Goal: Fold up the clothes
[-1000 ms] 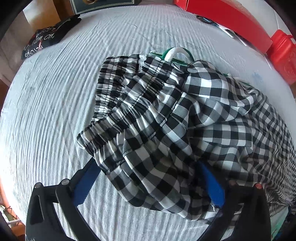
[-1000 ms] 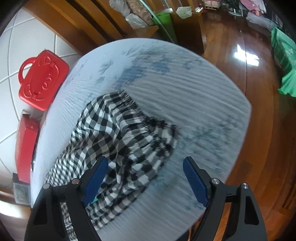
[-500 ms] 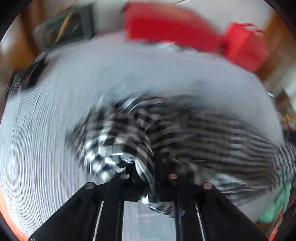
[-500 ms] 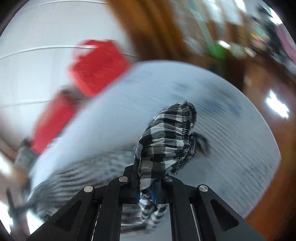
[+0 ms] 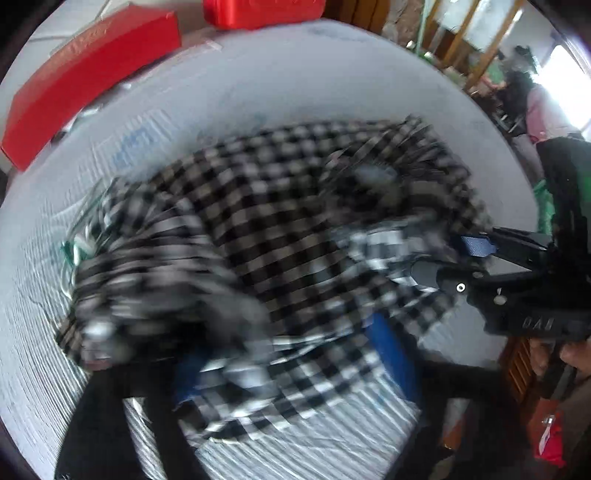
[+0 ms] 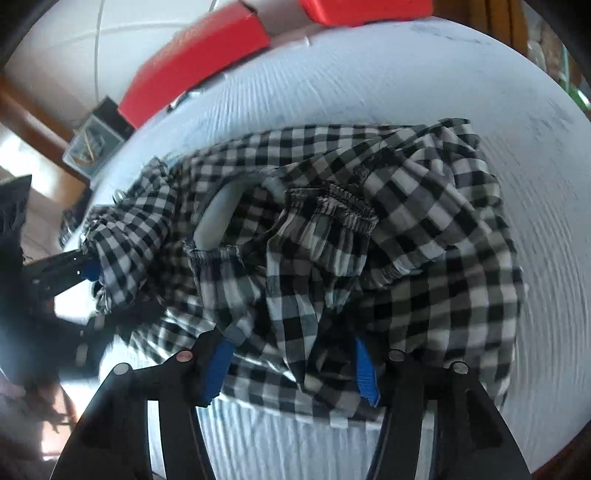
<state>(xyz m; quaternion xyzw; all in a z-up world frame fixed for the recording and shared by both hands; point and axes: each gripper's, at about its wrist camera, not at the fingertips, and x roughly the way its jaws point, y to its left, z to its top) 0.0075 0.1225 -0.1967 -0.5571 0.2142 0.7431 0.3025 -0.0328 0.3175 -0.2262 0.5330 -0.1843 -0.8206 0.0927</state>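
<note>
Left wrist view: checked garment (image 5: 266,236) is being left bunched on white cloth-covered table (image 5: 332,81), pic blurred. Left gripper (image 5: 295,365) jaws, just reopened, are being held wide w/ fabric loose betw. them. Right gripper (image 6: 291,363) jaws, just opening, are being kept partly apart over garment's near edge; grip can't be told.

The garment (image 6: 332,236) is a black-and-white gingham check, its gathered elastic edges showing the same check squeezed into fine stripes. It lies on a pale blue-white ribbed cover (image 6: 406,103) with faint blue smudges. Both grippers, the right (image 6: 291,365) and the left (image 5: 295,369), are black with bright blue pads. Beyond the cover's far edge are a red flat box (image 6: 199,55) and a red case (image 5: 258,11). A green-and-white hanger (image 5: 75,247) peeks out of the check.
</note>
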